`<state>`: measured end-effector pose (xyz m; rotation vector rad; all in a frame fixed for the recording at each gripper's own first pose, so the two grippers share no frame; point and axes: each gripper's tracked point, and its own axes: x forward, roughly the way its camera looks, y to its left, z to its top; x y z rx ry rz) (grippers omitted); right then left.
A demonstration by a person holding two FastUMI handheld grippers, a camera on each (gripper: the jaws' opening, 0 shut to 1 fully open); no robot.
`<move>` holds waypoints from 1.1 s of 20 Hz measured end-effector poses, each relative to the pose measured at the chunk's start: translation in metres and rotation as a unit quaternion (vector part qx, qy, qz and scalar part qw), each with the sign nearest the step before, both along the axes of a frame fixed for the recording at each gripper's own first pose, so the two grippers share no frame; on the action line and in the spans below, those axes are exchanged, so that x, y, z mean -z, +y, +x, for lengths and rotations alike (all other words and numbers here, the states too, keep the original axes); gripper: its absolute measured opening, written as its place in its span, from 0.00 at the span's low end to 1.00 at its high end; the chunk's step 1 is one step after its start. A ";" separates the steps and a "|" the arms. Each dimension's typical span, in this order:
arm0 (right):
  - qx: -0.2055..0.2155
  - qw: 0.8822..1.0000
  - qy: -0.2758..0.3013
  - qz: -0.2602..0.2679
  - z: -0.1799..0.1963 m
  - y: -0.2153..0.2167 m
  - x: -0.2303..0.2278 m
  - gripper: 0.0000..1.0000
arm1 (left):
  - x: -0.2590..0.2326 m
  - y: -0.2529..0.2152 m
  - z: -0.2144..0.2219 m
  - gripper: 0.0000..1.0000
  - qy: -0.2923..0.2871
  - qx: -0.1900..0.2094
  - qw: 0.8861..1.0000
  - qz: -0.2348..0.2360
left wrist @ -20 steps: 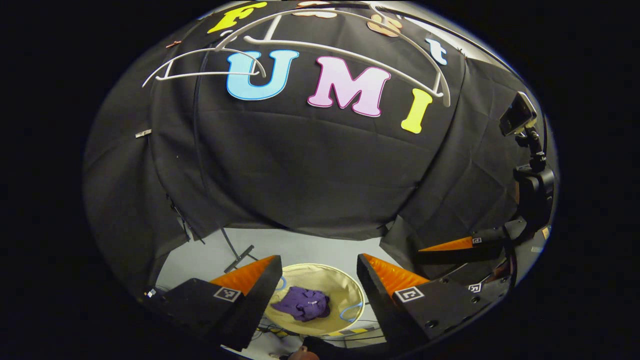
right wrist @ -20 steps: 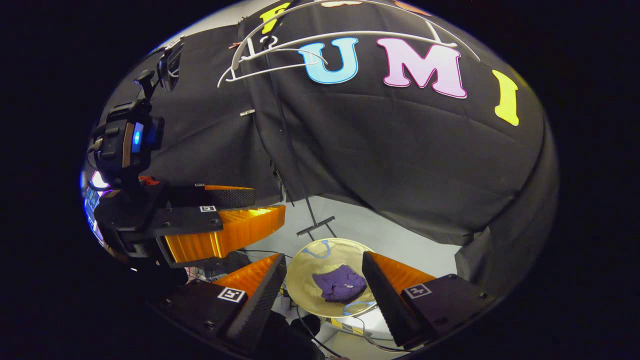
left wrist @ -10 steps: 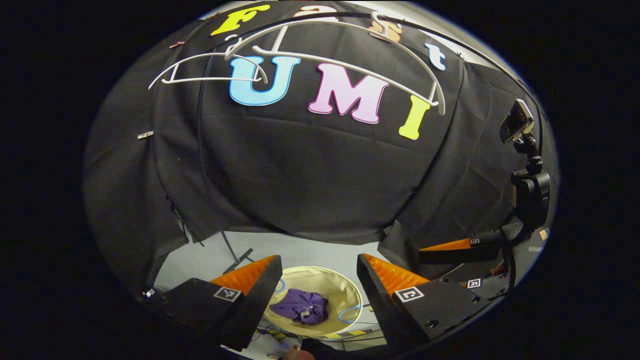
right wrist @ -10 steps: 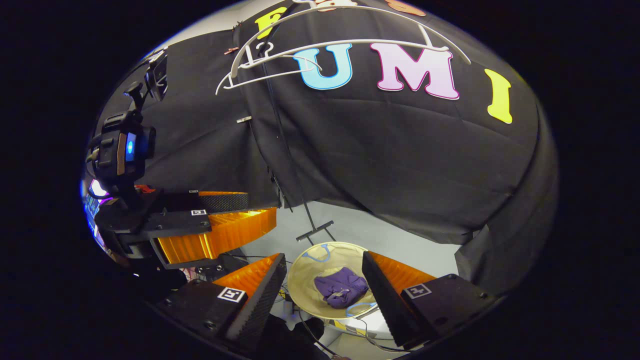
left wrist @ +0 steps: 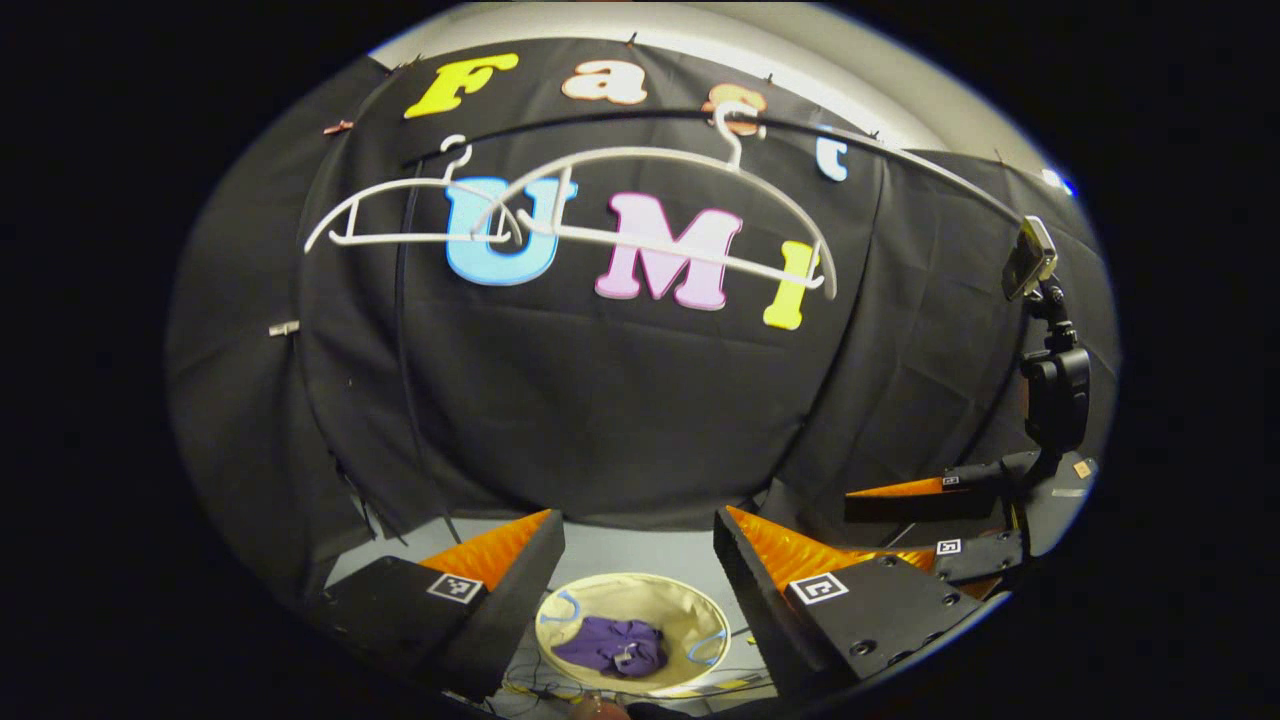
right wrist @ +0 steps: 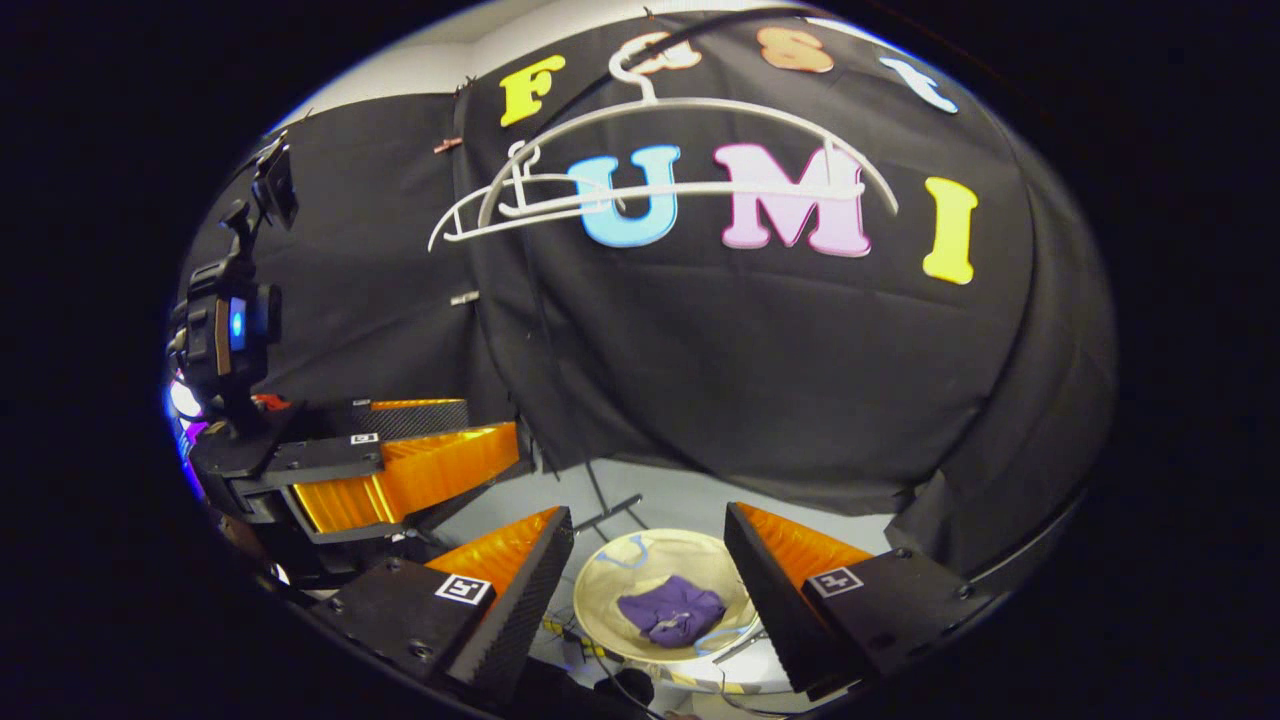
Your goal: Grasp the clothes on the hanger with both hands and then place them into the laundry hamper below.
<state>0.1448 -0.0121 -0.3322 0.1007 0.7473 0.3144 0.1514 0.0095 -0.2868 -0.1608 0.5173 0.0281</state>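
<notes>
A purple garment (left wrist: 612, 645) lies crumpled inside the round beige laundry hamper (left wrist: 690, 605) on the floor. In the left gripper view it sits low between the fingers of my left gripper (left wrist: 640, 535), which is open and holds nothing. The right gripper view shows the same purple garment (right wrist: 670, 612) in the hamper (right wrist: 610, 590), below my open right gripper (right wrist: 648, 530). Two bare white hangers (left wrist: 650, 190) (right wrist: 680, 150) hang from a dark rail above. The right gripper (left wrist: 870, 520) stands open at the right of the left gripper view. The left gripper (right wrist: 490, 425) stands open at the left of the right gripper view.
The dark rail (left wrist: 900, 150) runs across the black cloth wall. A thin black pole (right wrist: 545, 330) drops to a stand foot (right wrist: 610, 512) on the grey floor behind the hamper. Cables (right wrist: 570, 640) lie beside the hamper.
Both grippers have drawn back from the wall and hamper. The hangers sit lower in both views and the hamper looks smaller. The garment still lies in the hamper, and both grippers stay open.
</notes>
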 end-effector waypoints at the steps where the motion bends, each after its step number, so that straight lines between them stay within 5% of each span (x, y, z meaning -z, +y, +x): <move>1: 0.012 1.000 -0.020 -0.002 0.003 0.004 -0.015 0.99 | -0.020 0.004 -0.006 0.95 -0.020 0.006 1.000 0.004; 9: 0.103 0.978 -0.183 0.001 -0.047 0.045 -0.152 0.98 | -0.137 0.030 -0.092 0.92 -0.138 0.053 0.988 0.034; 12: 0.144 0.960 -0.242 0.002 -0.091 0.045 -0.201 0.92 | -0.166 0.032 -0.133 0.92 -0.167 0.067 0.983 0.034; 14: 0.164 0.946 -0.280 -0.011 -0.116 0.040 -0.231 1.00 | -0.177 0.032 -0.155 0.95 -0.175 0.071 0.982 0.028; 16: 0.177 0.938 -0.295 -0.030 -0.133 0.040 -0.244 0.91 | -0.194 0.029 -0.171 0.92 -0.186 0.080 0.979 0.022; 19: 0.190 0.931 -0.310 -0.035 -0.147 0.042 -0.263 1.00 | -0.219 0.025 -0.187 0.95 -0.204 0.085 0.975 0.022; 22: 0.187 0.926 -0.326 -0.039 -0.154 0.034 -0.278 0.97 | -0.233 0.023 -0.192 0.92 -0.224 0.076 0.971 0.029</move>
